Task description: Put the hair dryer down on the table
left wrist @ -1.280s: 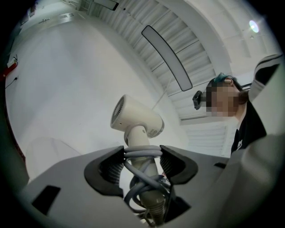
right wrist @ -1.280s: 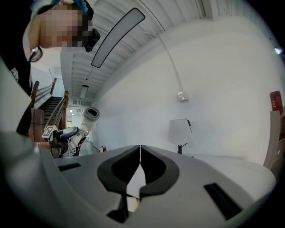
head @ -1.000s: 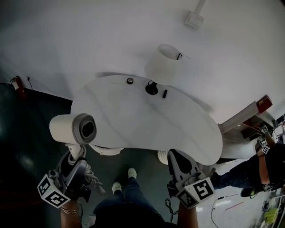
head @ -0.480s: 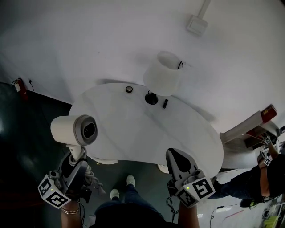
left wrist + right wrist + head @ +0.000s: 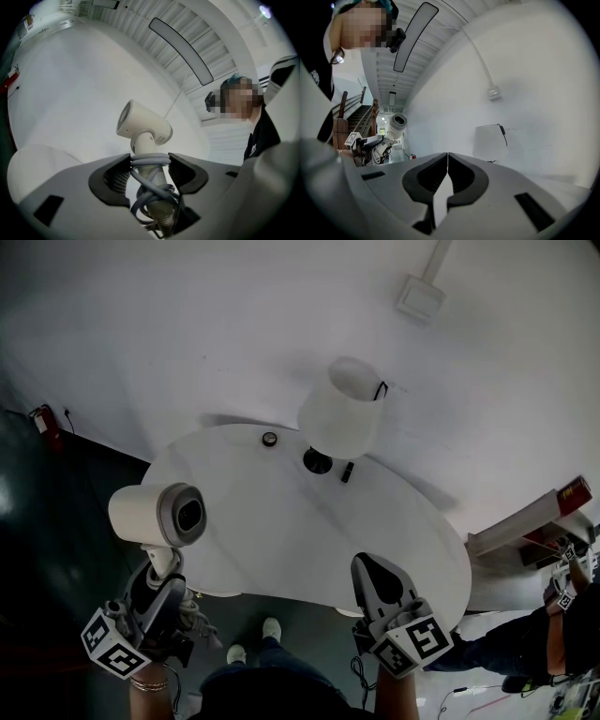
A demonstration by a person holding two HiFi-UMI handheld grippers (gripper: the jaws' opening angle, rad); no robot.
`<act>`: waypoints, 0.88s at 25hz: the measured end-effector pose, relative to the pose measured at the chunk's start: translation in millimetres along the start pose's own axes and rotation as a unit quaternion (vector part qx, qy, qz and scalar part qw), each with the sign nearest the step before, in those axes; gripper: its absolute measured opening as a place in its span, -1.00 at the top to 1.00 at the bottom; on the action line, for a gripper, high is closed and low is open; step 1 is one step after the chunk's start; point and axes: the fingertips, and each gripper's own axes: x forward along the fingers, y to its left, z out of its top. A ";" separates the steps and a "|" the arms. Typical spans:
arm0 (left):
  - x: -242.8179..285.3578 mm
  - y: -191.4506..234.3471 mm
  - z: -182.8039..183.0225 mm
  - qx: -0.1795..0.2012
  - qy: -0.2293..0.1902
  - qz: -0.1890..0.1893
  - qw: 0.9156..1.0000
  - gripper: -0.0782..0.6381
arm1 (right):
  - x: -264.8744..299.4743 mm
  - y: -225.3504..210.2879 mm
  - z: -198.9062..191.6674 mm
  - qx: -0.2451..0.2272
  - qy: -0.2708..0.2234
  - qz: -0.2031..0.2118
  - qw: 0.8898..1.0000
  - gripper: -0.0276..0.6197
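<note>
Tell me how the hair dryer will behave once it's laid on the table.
The hair dryer looks top-heavy, a bulky barrel on a slim handle, so it would likely tip if stood upright. Laid flat, the round barrel may roll slightly. The cord wound round the handle looks floppy and could loosen when the left gripper lets go.

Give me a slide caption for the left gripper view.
Left tool clamped on the cord-wrapped handle of a white hair dryer, held upright.

This looks like a bare lab or studio hall: a curved white worktop (image 5: pixel 281 517) with one lamp (image 5: pixel 343 418), blank white wall (image 5: pixel 187 334) with a surface-mounted junction box (image 5: pixel 419 298), slatted ceiling (image 5: pixel 136 28), long light panel (image 5: pixel 180 50), fire extinguisher (image 5: pixel 43 418), staircase (image 5: pixel 350 117).
</note>
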 end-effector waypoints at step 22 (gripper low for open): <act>29.7 10.6 -68.0 -0.025 0.050 0.077 0.995 0.05 | 0.5 -63.9 -13.3 0.011 0.015 0.018 1.000 0.85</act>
